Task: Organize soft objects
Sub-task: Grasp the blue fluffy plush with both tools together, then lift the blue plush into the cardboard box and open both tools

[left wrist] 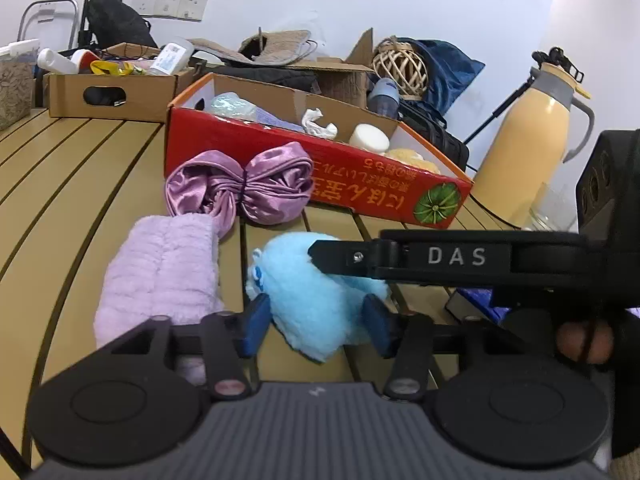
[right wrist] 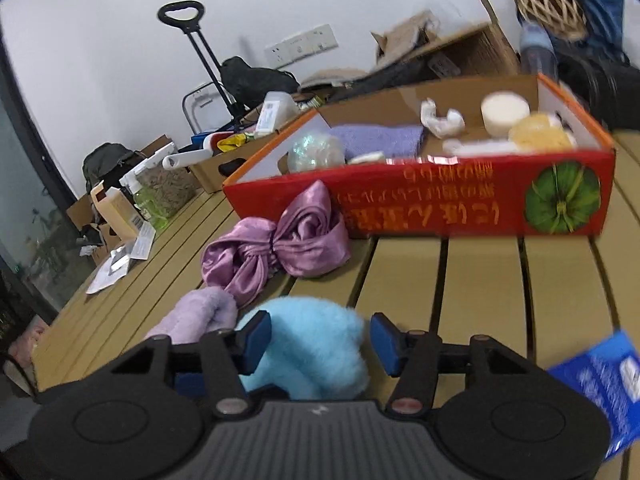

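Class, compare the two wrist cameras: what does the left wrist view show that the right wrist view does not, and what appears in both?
Only the left wrist view shows the yellow jug and the right gripper reaching across the blue plush.

Only the right wrist view shows the blue packet at the table edge and the papers at far left.

Both show the plush between open fingers, the purple satin bundle, the lilac towel and the red box.
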`<state>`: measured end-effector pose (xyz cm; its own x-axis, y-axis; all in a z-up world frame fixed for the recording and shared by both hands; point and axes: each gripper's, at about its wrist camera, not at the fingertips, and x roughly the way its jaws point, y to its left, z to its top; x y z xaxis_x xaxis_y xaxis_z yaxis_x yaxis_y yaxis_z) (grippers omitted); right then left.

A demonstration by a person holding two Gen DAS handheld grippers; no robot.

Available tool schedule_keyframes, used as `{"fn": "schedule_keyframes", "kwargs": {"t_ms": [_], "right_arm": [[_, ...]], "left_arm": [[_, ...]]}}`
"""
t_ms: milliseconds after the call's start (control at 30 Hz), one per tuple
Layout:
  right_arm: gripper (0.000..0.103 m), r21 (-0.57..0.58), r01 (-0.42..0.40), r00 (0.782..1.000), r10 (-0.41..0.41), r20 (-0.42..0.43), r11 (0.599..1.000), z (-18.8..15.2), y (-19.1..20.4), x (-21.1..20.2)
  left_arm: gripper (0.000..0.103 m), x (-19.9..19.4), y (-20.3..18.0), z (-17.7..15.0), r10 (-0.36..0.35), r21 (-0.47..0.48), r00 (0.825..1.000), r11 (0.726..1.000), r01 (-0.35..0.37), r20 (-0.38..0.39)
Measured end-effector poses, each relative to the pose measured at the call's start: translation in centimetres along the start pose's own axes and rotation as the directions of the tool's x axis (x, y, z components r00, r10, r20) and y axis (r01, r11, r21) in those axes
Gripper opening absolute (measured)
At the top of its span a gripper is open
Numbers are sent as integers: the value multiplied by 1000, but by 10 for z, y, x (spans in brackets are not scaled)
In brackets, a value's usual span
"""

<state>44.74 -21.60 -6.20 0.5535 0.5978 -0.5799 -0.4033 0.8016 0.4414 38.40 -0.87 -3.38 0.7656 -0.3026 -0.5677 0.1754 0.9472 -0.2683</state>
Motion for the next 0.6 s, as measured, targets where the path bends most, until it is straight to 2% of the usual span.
{"fn": "schedule_keyframes", "kwargs": {"t_ms": [67,133,200,400,600], "right_arm": [[42,45,-15,1000,15,7,999,-5,-2,-6],[36,66,0,999,-2,35,998,-12,-2,-18],[34,84,0,997,-6,77,996,-21,0,-40],[31,136,5,985,-28,169,991,-57,2,-117],[31,136,26,975,-55,217,990,-65,4,-151]], "left_arm": [[42,-3,-1,0,-7,-8,1000,1000,7,1],[41,-15,-4,0,-45,-22,999,999,45,9],[41,-31,-13,-3,-72,2,997,997,72,35],[40,-71,-47,-22,-166,43,984,986,163,66],[39,-83,-63,-21,-186,60,978,982,181,93]]}}
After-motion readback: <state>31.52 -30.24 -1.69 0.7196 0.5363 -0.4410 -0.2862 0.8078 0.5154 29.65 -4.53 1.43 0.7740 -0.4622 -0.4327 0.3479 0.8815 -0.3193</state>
